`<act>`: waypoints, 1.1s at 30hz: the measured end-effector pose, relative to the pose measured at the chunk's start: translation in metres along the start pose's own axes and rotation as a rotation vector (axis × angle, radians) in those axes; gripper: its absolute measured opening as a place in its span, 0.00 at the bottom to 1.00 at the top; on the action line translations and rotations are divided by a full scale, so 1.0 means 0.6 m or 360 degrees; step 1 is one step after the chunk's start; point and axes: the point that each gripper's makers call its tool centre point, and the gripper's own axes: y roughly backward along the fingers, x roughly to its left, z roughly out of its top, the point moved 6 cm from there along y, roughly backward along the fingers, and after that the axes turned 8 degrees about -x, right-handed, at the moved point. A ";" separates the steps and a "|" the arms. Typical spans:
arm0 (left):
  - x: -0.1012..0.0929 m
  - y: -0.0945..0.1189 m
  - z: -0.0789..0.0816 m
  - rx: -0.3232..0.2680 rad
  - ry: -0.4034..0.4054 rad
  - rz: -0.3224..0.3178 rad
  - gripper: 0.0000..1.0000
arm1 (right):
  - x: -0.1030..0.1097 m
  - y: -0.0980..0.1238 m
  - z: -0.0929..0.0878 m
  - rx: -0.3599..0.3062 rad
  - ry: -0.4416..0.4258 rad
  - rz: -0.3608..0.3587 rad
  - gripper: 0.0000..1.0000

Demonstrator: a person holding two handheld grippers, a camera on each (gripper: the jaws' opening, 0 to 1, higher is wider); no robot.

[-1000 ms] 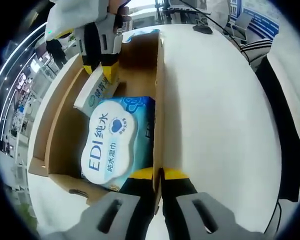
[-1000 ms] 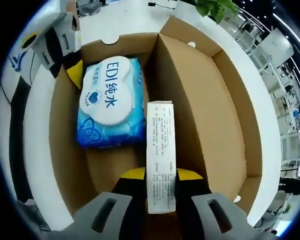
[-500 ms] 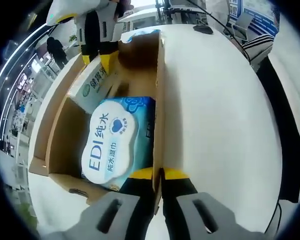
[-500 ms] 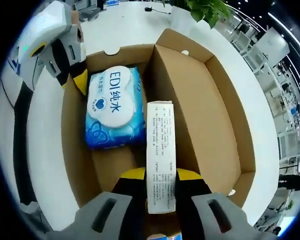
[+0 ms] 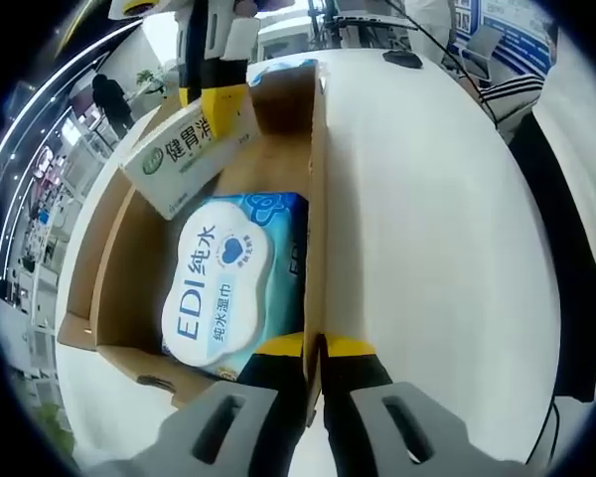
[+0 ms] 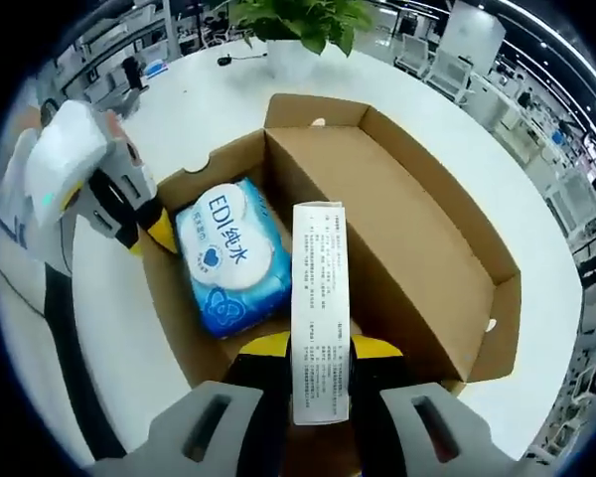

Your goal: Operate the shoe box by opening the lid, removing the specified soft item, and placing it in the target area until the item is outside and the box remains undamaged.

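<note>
Right gripper (image 6: 306, 348) clamped on slim white carton (image 6: 319, 310), lifted above open shoe box (image 6: 417, 234) for carrying out; left gripper (image 5: 313, 346) pinched on box wall to steady it; wet-wipes pack (image 5: 226, 283) inside.

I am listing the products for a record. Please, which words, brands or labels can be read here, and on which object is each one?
"EDI 纯水湿巾": white lid of the blue soft wet-wipes pack in the brown cardboard shoe box.
"健胃消", green: small white carton held by the right gripper.
Fine print on the carton's side: too small to read.
</note>
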 end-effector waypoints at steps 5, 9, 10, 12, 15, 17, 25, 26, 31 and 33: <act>-0.001 0.000 0.000 0.0002 0.0000 0.0003 0.03 | 0.004 0.016 0.006 -0.0122 -0.0222 -0.0077 0.18; -0.001 0.001 0.000 0.0004 -0.0005 -0.0003 0.03 | 0.021 0.027 0.002 -0.0155 -0.0230 -0.0146 0.18; 0.000 0.000 -0.001 0.0002 -0.0013 -0.0003 0.03 | 0.027 0.028 0.003 -0.0209 -0.0310 -0.0159 0.18; 0.000 0.001 -0.001 0.0003 -0.0009 0.0001 0.03 | 0.032 0.030 0.001 -0.0254 -0.0392 -0.0167 0.18; 0.000 0.001 -0.001 0.0003 -0.0005 0.0000 0.03 | 0.034 0.036 -0.003 -0.0301 -0.0484 -0.0221 0.18; 0.000 0.001 -0.002 -0.0001 0.0004 0.0007 0.03 | 0.031 0.044 -0.003 -0.0355 -0.0503 -0.0254 0.18; -0.001 0.002 -0.002 0.0000 -0.0001 0.0004 0.03 | 0.030 0.075 -0.021 -0.0462 -0.0742 -0.0338 0.18; -0.001 0.002 -0.002 0.0001 0.0001 0.0004 0.03 | 0.031 0.077 -0.023 -0.0458 -0.0746 -0.0337 0.18; -0.001 0.003 -0.002 -0.0001 -0.0009 0.0006 0.03 | 0.041 0.091 -0.025 -0.0485 -0.0821 -0.0330 0.18; 0.000 0.002 -0.002 0.0003 -0.0006 0.0005 0.03 | 0.041 0.100 -0.023 -0.0489 -0.0773 -0.0363 0.18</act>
